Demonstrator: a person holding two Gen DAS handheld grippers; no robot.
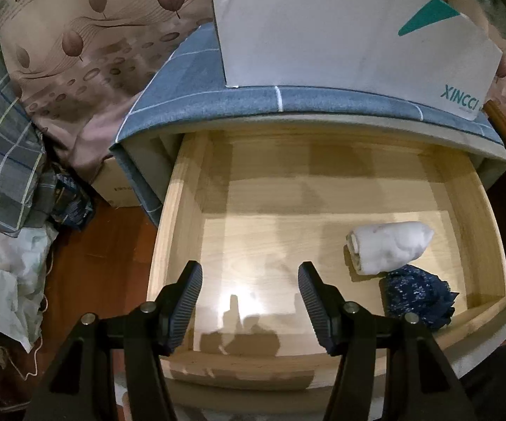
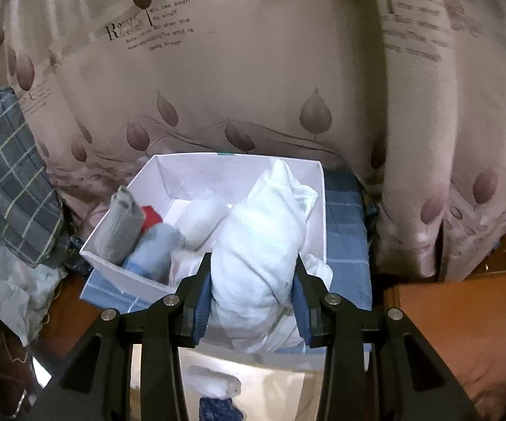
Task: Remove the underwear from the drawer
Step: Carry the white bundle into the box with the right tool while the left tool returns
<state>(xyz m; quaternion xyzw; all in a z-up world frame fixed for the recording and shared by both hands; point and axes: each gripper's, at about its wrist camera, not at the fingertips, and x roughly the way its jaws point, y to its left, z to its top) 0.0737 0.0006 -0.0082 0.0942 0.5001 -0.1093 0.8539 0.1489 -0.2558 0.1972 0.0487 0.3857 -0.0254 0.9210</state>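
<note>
**White roll gripped above the box, two pieces left in the drawer**

White rolled underwear [image 2: 253, 263] clamped between both pads of the right claw [image 2: 251, 301], upright and held over the near edge of the white box [image 2: 317, 210]. Inside the box: a grey roll [image 2: 121, 228] leaning on the left wall, a light blue roll [image 2: 154, 249] just beside it, a red piece [image 2: 151, 219] partly hidden behind them, more white fabric [image 2: 200, 224] at the middle. Box standing on the blue checked cabinet top [image 2: 346, 245], with the leaf-print curtain [image 2: 253, 87] behind.

Below, in the open wooden drawer [image 1: 189, 210]: a second white roll [image 1: 389, 245] lying on its side near the right wall, a dark blue speckled piece [image 1: 418, 294] touching it on the near side. Rest of the drawer floor bare wood.

Left claw [image 1: 249, 301] hanging over the drawer's front part, jaws spread wide, nothing between them, well apart from both remaining pieces.

Printed on the box's side, teal lettering "XINCCI" [image 1: 460, 96]. Left of the cabinet: plaid cloth [image 1: 3, 161], crumpled pale fabric [image 1: 7, 280] on the reddish floor [image 1: 94, 245].
</note>
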